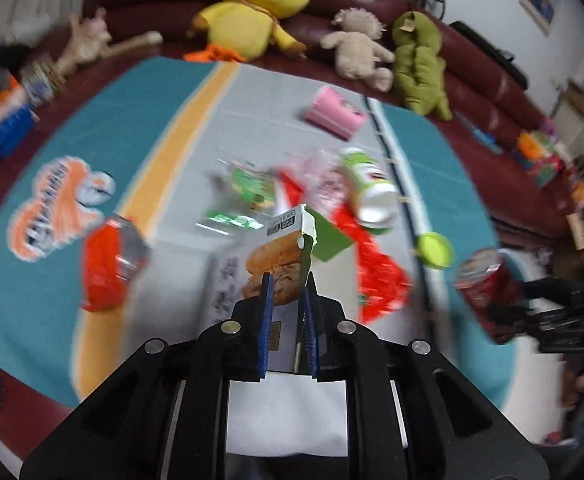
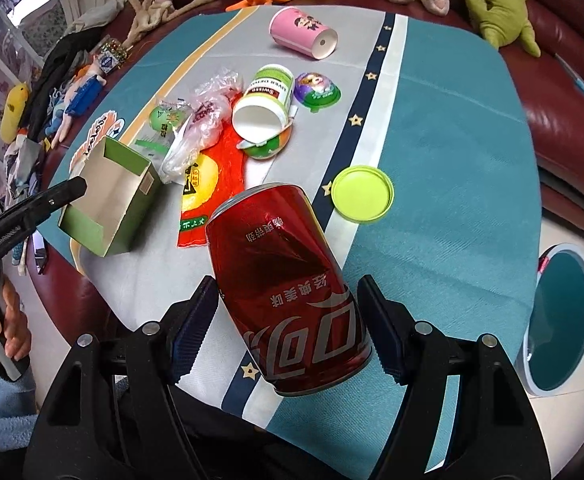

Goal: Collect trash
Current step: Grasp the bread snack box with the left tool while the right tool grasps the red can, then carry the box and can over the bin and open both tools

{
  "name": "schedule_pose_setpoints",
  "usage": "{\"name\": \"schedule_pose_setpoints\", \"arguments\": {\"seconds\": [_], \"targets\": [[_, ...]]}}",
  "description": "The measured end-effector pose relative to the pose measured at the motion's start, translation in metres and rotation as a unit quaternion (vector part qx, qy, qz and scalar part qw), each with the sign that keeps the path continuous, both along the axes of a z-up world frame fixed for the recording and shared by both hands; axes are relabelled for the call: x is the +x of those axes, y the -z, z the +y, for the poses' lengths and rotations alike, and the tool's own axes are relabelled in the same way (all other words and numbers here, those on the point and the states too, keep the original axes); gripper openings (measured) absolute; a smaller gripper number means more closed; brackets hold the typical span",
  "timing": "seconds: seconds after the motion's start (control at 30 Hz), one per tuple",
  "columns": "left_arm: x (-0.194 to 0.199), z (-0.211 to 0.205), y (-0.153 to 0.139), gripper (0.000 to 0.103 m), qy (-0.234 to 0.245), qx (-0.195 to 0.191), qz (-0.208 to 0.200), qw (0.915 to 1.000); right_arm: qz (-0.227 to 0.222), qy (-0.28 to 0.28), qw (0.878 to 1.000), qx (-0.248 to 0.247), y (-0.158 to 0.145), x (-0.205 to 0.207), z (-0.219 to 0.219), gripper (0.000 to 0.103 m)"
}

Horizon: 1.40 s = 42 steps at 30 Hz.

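Dark red leather sofa (image 2: 564, 128) with plush toys along its backrest; a teal and grey cloth (image 2: 444, 184) is spread over the seat and carries the litter. A round bin (image 2: 560, 320) with a teal inside stands on the pale floor off the cloth's right edge, seen in the right wrist view.

Step in hand: both of your grippers are loaded, so this reads as the carry stage, pick-up done for two items.

- Right gripper (image 2: 288, 328): jaws stand wide, pads pressed on either side of a dented red cola can (image 2: 288, 280). The can hangs tilted above the cloth's near edge.
- Left gripper (image 1: 288, 312): jaws nearly together, pinching one wall of an opened green carton (image 1: 280, 260). The right wrist view shows the carton (image 2: 112, 204) at the cloth's left near corner; whether it is clear of the cloth I cannot tell.

Still lying mid-cloth: red wrapper (image 2: 208, 184), white-and-green tub (image 2: 268, 100) on its side, clear plastic bag (image 2: 208, 112), pink cup (image 2: 304, 32) toward the far edge, lime lid (image 2: 362, 193) beside the starred stripe, and a crumpled red-and-silver packet (image 1: 112, 264) near the left edge.

Next move, as I judge it: swing the can right, over the bin mouth, before you let go. The carton has to cross the whole cloth; its grip on a thin wall looks liable to pivot.
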<state>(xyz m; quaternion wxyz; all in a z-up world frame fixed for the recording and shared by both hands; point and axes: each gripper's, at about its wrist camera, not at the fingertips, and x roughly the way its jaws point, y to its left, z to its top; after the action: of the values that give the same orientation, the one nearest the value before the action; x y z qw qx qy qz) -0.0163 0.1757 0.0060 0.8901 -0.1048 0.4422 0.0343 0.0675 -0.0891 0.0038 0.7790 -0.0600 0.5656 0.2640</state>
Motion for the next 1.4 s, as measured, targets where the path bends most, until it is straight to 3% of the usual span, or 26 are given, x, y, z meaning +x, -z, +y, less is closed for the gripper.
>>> {"name": "schedule_pose_setpoints", "arguments": {"seconds": [0.1,0.17,0.2,0.23,0.33,0.53,0.7,0.87,1.17,1.4], "targets": [[0.007,0.003,0.015,0.021,0.001,0.051,0.042,0.9978,-0.005,0.003,1.000,-0.005,-0.005,0.000,0.002,0.069],[0.010,0.008,0.026,0.021,-0.005,0.063,0.061,0.9961,-0.005,0.007,1.000,-0.006,-0.006,0.001,0.004,0.069],[0.012,0.014,0.031,0.020,-0.011,0.061,0.068,0.9958,-0.005,0.008,1.000,-0.006,-0.006,0.001,0.004,0.069],[0.010,0.019,0.032,0.011,-0.014,0.054,0.068,0.9961,-0.005,0.010,1.000,-0.006,-0.006,0.002,0.004,0.068],[0.005,0.020,0.025,0.004,-0.002,0.032,0.054,0.9981,-0.008,0.024,1.000,-0.001,-0.008,0.003,0.001,0.068],[0.009,-0.008,-0.007,0.001,0.033,0.008,0.014,0.9993,-0.011,0.061,0.998,0.029,-0.016,0.012,-0.026,0.068],[0.035,-0.065,-0.031,0.001,0.101,-0.001,-0.018,0.9947,-0.024,0.121,0.991,0.056,-0.026,0.021,-0.082,0.068],[0.072,-0.155,-0.033,0.001,0.189,-0.012,-0.026,0.9815,-0.037,0.206,0.976,0.067,-0.030,0.022,-0.164,0.068],[0.126,-0.327,-0.008,0.001,0.320,-0.024,0.012,0.9470,-0.050,0.356,0.930,0.073,-0.018,0.013,-0.327,0.068],[0.159,-0.424,0.028,0.001,0.372,-0.004,0.056,0.9266,-0.026,0.414,0.906,0.083,0.016,0.021,-0.405,0.068]]}}
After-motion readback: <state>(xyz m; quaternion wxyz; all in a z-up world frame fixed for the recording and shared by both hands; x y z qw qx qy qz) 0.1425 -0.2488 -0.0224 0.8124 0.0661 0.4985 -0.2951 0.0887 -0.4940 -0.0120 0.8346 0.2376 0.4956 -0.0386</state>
